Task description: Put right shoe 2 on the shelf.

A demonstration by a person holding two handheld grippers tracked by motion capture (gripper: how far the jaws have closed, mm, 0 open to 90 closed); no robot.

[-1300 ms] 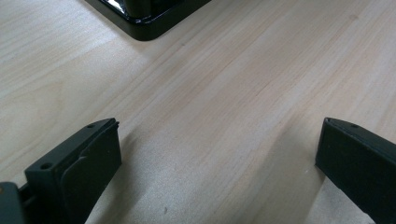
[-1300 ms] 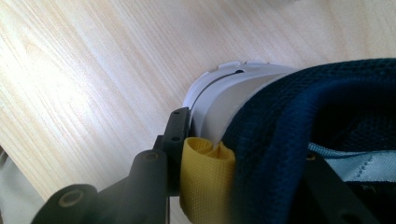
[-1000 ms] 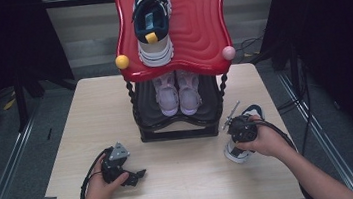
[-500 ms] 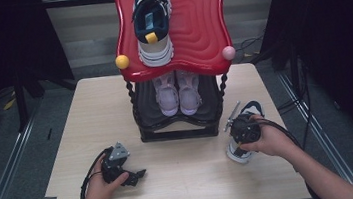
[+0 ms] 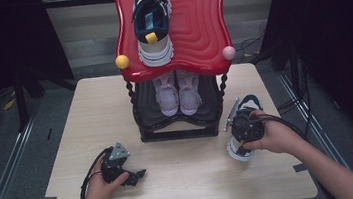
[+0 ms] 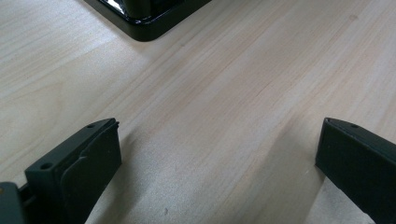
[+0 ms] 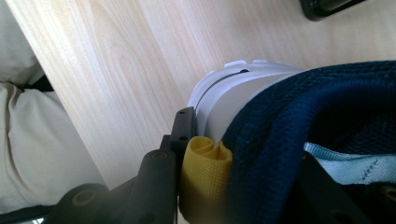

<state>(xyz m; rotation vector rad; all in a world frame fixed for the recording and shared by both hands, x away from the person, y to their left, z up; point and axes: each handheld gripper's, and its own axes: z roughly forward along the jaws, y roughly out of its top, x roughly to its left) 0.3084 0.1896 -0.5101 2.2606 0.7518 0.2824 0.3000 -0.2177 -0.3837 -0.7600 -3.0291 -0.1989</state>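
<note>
A navy and white sneaker [image 5: 251, 103] is on the right side of the wooden table [image 5: 90, 114], beside the red shoe rack [image 5: 202, 31]. My right gripper [image 5: 243, 139] is shut on its heel. In the right gripper view one jaw presses the white heel outside, next to a yellow pull tab [image 7: 203, 172], and the other sits inside the navy collar [image 7: 280, 121]. The matching sneaker [image 5: 152, 24] lies on the rack's top shelf. My left gripper [image 5: 135, 177] rests on the table at the front left, open with only bare wood between its jaws [image 6: 219, 128].
A pair of pale pink shoes [image 5: 178, 91] stands on the rack's black lower shelf. The rack's black base [image 6: 144, 18] lies just ahead of the left gripper. Cables trail from both grippers. The table's front edge and the person's light trousers [image 7: 28, 140] are close under the right gripper.
My right hand has risen slightly with the sneaker's heel in its grip. The left gripper has stayed where it was.
</note>
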